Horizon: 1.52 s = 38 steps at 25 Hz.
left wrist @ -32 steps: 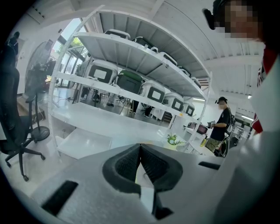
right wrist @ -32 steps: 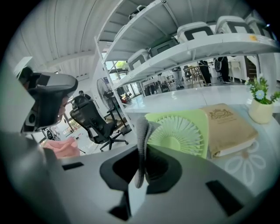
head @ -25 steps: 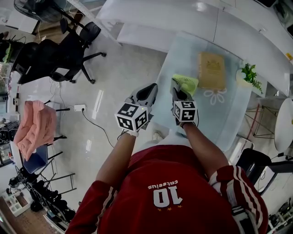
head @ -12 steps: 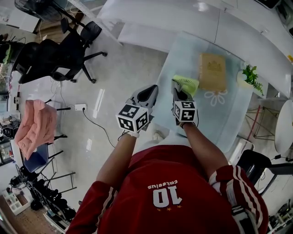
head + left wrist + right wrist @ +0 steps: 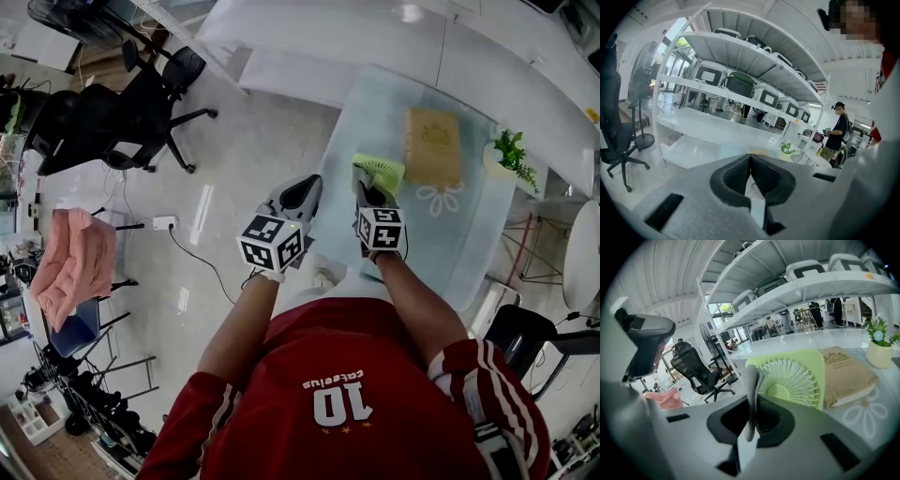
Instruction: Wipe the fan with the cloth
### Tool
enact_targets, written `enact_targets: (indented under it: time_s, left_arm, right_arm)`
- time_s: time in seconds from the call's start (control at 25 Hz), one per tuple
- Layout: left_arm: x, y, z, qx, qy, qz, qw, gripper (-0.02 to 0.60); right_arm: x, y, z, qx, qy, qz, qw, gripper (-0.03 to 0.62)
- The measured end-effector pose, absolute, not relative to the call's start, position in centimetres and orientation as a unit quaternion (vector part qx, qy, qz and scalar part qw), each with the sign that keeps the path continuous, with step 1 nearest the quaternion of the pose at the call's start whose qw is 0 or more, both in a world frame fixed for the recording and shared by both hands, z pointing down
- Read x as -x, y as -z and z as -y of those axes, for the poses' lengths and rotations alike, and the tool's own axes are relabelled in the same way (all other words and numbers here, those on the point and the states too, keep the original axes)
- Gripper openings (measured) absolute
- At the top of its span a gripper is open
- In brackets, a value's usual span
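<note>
A small lime-green fan (image 5: 380,172) (image 5: 792,380) stands on the glass table (image 5: 469,244), grille facing me. My right gripper (image 5: 368,194) (image 5: 752,399) sits just in front of it, shut on a folded grey cloth (image 5: 751,385) that sticks up between the jaws, close to the fan's left side. My left gripper (image 5: 298,195) (image 5: 750,171) hangs off the table's left edge over the floor, shut with nothing between its pads.
A tan book (image 5: 433,142) (image 5: 844,373) lies behind the fan, and a small potted plant (image 5: 511,155) (image 5: 879,347) stands at the table's right. Black office chairs (image 5: 122,112) and a pink cloth (image 5: 73,262) are on the floor at left. White shelving (image 5: 740,79) runs along the back.
</note>
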State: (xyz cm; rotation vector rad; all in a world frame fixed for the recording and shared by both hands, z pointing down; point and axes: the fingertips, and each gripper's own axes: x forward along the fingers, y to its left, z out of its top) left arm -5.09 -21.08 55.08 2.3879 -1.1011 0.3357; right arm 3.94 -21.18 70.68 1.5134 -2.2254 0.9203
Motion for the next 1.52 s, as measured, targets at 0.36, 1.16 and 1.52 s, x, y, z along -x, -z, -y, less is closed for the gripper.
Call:
enact_targets:
  time_s: [0.36,1.16,1.52]
  left_arm:
    - [4.3,-54.9,21.0,-0.877,-0.122,0.397,0.242,-0.002]
    - [0.8,-55.0,20.5,-0.885,-0.125,0.378,0.242,-0.002]
    - [-0.9,-55.3,19.8,-0.889,-0.129,0.366,0.242,-0.002]
  right_arm:
    - [-5.2,-70.7,20.8,-0.536,-0.320,0.767,0.150,0.021]
    - [-9.8,-70.8,19.7,-0.561,-0.321,0.748,0.150,0.021]
    - [-12.5,-71.1,18.8,-0.578,-0.324,0.735,0.146,0.021]
